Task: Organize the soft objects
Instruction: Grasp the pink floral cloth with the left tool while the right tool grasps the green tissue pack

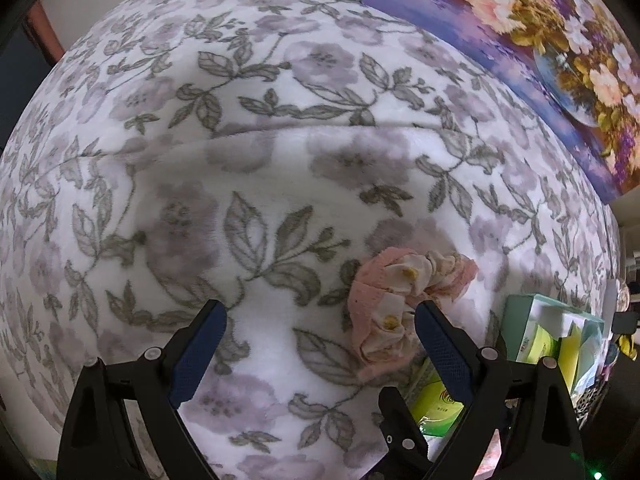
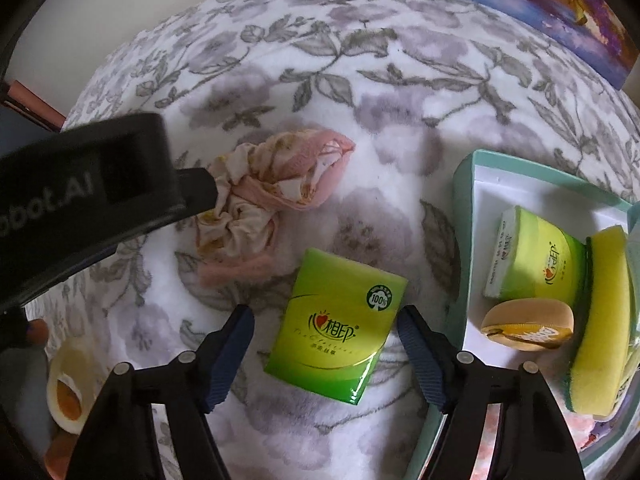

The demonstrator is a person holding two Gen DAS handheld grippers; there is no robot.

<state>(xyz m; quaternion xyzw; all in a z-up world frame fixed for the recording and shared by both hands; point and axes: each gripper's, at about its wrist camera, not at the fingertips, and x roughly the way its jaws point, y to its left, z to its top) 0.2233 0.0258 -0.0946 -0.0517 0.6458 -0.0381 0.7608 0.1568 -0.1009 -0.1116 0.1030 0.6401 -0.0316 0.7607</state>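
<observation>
My right gripper (image 2: 324,344) points down over the green tissue pack (image 2: 340,326) lying flat on the floral blanket (image 2: 360,60), jaws open and straddling it, neither pad touching as far as I can see. To do this well: centre on the pack's short width, come down until the pads sit beside its edges, squeeze gently since it will squash, then lift clear before swinging to the teal box (image 2: 466,216) just to the right, where another tissue pack (image 2: 536,264), a yellow sponge (image 2: 604,320) and a bun-like toy (image 2: 528,322) already sit. My left gripper (image 1: 320,330) is wide open, holding nothing, hovering beside the pink scrunched cloth (image 1: 400,296), which lies near its right finger (image 1: 440,344); contact I can't tell
</observation>
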